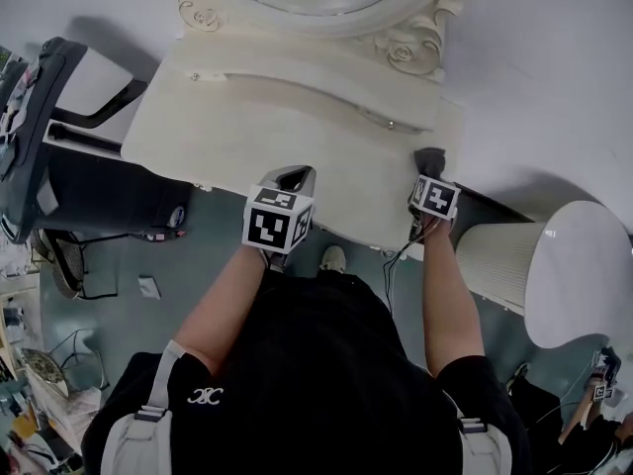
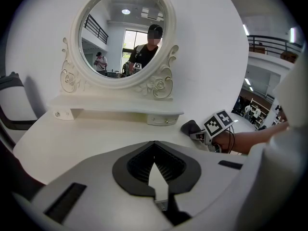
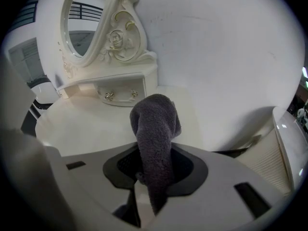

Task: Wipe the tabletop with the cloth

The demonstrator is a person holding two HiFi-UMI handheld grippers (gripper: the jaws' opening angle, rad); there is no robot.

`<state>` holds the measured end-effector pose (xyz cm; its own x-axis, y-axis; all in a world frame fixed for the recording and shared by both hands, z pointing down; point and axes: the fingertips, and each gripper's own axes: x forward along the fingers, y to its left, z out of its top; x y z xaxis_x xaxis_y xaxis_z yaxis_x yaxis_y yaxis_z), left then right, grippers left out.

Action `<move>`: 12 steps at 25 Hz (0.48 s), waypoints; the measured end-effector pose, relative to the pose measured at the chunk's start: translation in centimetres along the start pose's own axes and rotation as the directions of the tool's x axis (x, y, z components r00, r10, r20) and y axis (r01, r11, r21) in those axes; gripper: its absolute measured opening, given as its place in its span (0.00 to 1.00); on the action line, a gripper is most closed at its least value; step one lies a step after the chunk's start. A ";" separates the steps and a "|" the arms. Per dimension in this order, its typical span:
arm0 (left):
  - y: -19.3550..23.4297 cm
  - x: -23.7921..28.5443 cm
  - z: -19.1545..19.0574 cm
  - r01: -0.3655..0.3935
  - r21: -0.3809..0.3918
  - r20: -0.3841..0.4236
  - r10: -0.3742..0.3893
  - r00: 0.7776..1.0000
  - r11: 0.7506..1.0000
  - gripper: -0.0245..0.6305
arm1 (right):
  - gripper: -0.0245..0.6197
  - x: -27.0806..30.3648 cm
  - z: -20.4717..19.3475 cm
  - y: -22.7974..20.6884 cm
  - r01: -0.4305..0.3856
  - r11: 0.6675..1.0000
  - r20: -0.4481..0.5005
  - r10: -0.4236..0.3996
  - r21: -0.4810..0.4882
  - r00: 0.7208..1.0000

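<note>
The right gripper (image 1: 429, 176) is clamped on the grey cloth (image 3: 155, 126) at the right end of the tabletop (image 1: 237, 127). The left gripper (image 2: 155, 166) is closed on nothing near the front edge. Wiping appears barely begun: open surface runs leftward, bounded behind by the drawer shelf (image 1: 316, 82).

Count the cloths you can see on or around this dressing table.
1. A grey cloth is pinched in the fingers of the right gripper, at the right end of the tabletop. The left gripper holds none, and no other cloth shows in any view.
</note>
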<state>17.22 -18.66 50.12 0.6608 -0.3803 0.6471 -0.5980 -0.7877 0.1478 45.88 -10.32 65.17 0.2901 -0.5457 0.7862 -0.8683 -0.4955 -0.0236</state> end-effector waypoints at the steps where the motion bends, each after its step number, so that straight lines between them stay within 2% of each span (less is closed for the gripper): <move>1: 0.1 0.0 -0.1 -0.009 -0.008 0.001 0.009 1.000 1.000 0.04 | 0.22 0.4 0.5 0.5 -0.009 1.000 -0.002 0.009 -0.016 1.000; 6: 1.9 -0.2 -0.8 -0.043 -0.035 -0.005 0.043 0.999 0.998 0.04 | 0.22 1.9 2.6 4.9 -0.072 0.994 -0.027 0.070 -0.083 0.997; 12: 6.3 -1.5 -0.7 -0.067 -0.061 0.006 0.068 0.998 0.996 0.04 | 0.22 2.8 4.1 8.5 -0.019 0.996 -0.043 0.015 -0.090 0.999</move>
<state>12.17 -22.70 50.59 0.6217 -0.4356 0.6510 -0.6674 -0.7295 0.1493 40.91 -18.83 64.67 0.2593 -0.5231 0.8118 -0.9062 -0.4226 0.0172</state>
